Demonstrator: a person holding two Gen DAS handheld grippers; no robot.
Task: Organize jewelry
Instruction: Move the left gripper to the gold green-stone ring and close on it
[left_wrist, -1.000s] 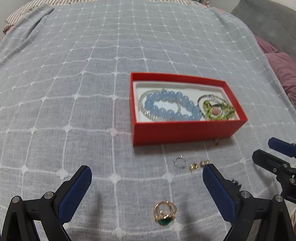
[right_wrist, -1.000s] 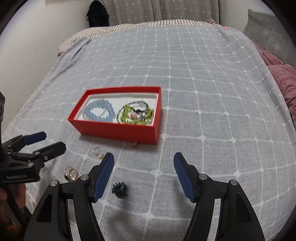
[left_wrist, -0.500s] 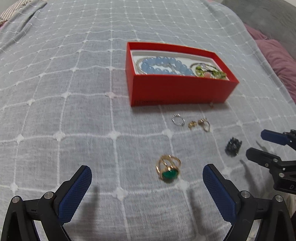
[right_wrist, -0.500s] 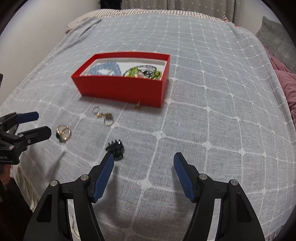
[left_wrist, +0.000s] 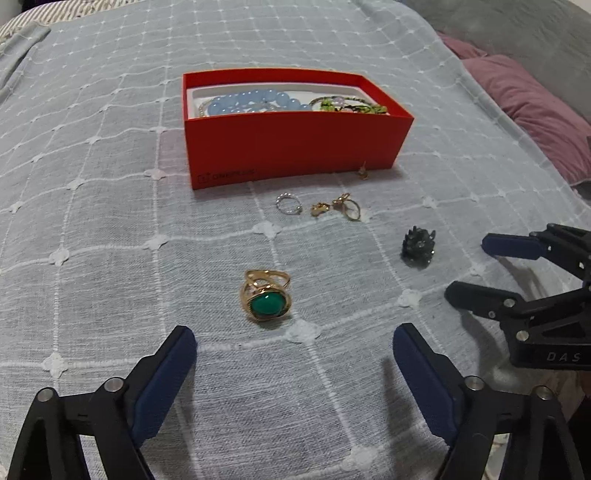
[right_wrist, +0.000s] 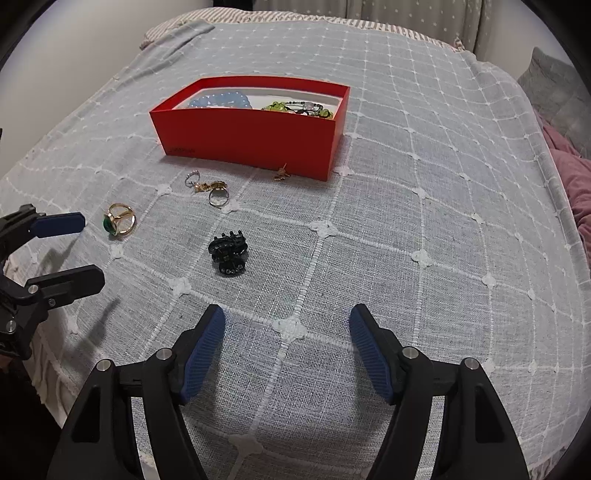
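Note:
A red box (left_wrist: 291, 146) (right_wrist: 247, 138) on the bed holds a blue bead bracelet (left_wrist: 251, 101) and a green beaded piece (left_wrist: 347, 106). In front of it lie a gold ring with a green stone (left_wrist: 266, 300) (right_wrist: 119, 218), a small silver ring (left_wrist: 288, 204), gold earrings (left_wrist: 341, 207) (right_wrist: 212, 190), a gold stud (left_wrist: 363, 171) by the box wall, and a black hair claw (left_wrist: 419, 246) (right_wrist: 228, 253). My left gripper (left_wrist: 293, 354) is open just short of the green ring. My right gripper (right_wrist: 286, 339) is open, the claw ahead to its left.
The bed is covered by a grey spread with a white grid (right_wrist: 424, 206). Purple bedding (left_wrist: 532, 107) and a grey pillow (right_wrist: 557, 85) lie at the right side. The bed's near left edge drops off beside the left gripper (right_wrist: 48, 251).
Both grippers have dropped lower and closer to the bedspread. The green ring now sits nearer the left fingers, and the black claw nearer the right ones. Both stay open.

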